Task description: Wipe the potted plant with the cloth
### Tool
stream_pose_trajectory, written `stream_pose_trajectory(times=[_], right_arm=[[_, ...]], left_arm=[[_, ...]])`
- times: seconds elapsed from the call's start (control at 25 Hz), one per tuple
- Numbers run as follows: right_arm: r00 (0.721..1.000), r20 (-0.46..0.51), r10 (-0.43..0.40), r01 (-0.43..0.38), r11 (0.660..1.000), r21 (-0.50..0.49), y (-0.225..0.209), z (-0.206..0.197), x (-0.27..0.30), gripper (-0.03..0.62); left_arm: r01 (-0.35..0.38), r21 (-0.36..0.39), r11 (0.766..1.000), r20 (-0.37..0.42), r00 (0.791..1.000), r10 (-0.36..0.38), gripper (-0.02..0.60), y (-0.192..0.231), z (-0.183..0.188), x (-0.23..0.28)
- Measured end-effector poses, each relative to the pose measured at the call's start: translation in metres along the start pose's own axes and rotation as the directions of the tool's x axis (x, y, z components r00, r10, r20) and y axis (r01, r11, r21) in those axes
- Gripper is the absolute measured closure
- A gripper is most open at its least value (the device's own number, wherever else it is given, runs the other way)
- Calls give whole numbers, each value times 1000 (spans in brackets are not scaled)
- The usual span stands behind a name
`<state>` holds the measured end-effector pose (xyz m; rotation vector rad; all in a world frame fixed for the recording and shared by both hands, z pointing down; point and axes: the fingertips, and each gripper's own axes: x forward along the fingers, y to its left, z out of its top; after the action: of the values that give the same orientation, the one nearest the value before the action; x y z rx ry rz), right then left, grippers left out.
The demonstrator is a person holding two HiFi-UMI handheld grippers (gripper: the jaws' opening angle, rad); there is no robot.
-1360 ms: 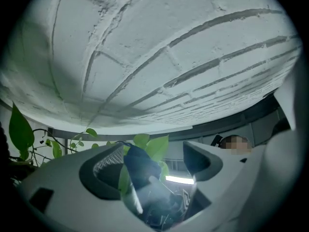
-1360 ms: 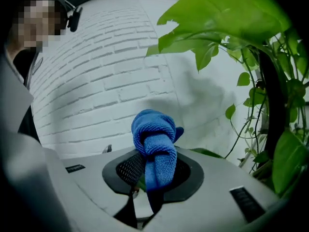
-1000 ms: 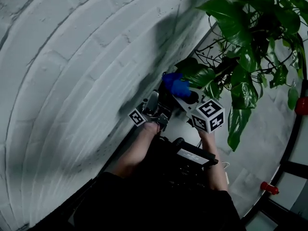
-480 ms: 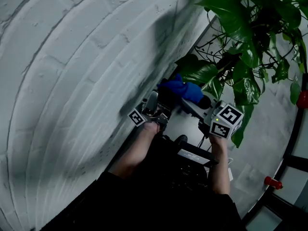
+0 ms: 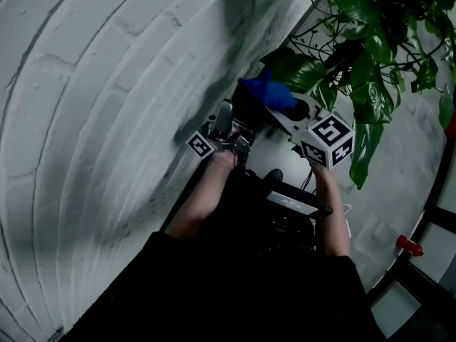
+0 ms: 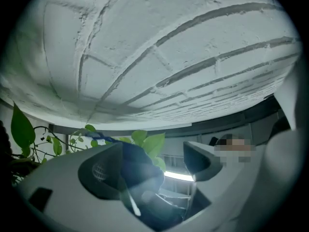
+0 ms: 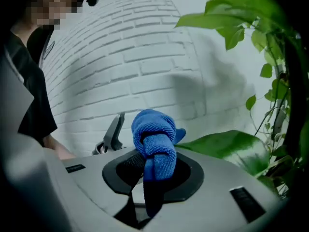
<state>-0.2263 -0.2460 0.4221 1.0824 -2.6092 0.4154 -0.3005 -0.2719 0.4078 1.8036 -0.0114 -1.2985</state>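
A white painted brick wall (image 5: 107, 84) fills the left and middle of the head view, curving across the top of both gripper views as well. The potted plant (image 5: 377, 41), a trailing one with broad glossy green leaves, occupies the upper right of the head view; its pot cannot be made out. A person in black clothing (image 5: 235, 283) takes up the lower middle, both forearms reaching up toward the foliage. The grey tiled floor (image 5: 388, 191) shows at the lower right. The right gripper (image 7: 154, 163), with its marker cube (image 5: 329, 141) just right of centre, is clenched on the blue microfibre cloth (image 7: 154, 139). The cloth stands bunched and knotted above the jaws, and in the head view it sits just below the plant's lowest dark leaves, upper middle of the frame. A wide green leaf (image 7: 227, 146) lies just beside the cloth at its right. The left gripper (image 6: 152, 151), in the middle of the head view against the wall, has its jaws standing apart. A dark backlit leaf (image 6: 140, 175) lies between them against the jaw on the left side of the frame, with clear space on the other side. A small red object (image 5: 407, 244) sits on the floor at the lower right.
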Motion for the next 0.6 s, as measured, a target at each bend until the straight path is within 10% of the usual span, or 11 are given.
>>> stream_pose_trajectory(times=[0.6], right_arm=[[986,-53,161,-158,986,55,49,-40,14,487]], left_arm=[[-69,78,995,-74,994,75,167,-4,-21,-2]])
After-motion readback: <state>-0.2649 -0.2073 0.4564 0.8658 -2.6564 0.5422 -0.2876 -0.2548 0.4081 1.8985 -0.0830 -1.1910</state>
